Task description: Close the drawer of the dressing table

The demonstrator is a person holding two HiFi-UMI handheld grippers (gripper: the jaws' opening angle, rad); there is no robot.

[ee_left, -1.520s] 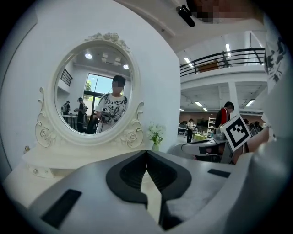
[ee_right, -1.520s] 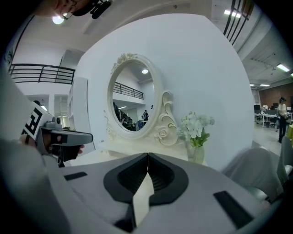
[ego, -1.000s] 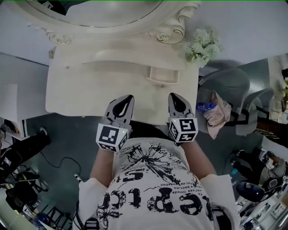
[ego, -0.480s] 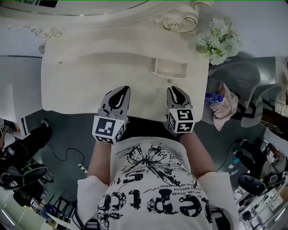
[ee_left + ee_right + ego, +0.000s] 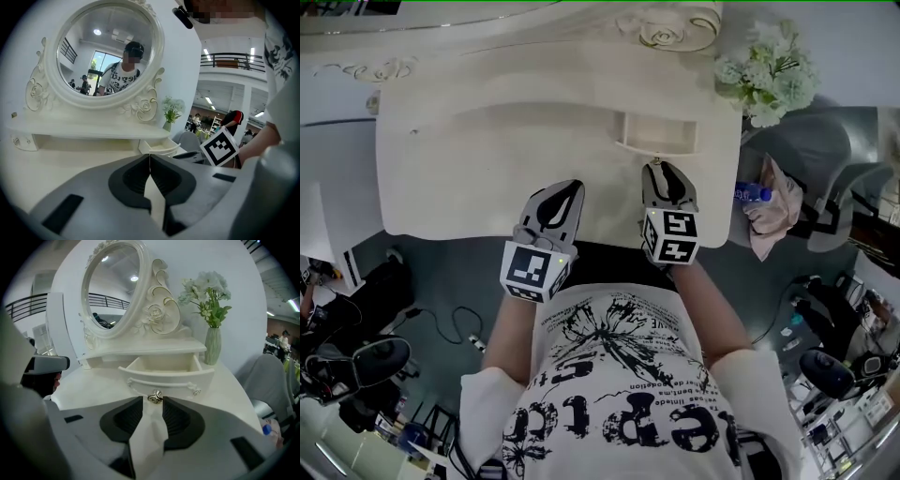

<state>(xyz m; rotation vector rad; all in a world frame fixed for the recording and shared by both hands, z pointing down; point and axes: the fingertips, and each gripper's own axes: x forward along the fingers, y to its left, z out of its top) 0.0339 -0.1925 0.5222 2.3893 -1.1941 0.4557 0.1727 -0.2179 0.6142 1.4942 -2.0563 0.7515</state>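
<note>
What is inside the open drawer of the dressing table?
The drawer shows only bare pale inner walls, no contents. Its front panel covers the floor in the right gripper view.

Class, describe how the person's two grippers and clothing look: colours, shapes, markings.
The left gripper and right gripper have pale grey shells tapering to a point, with black ribbed pads inside. Each carries a white cube with black square markers. The person wears a white short-sleeved T-shirt with black print.
</note>
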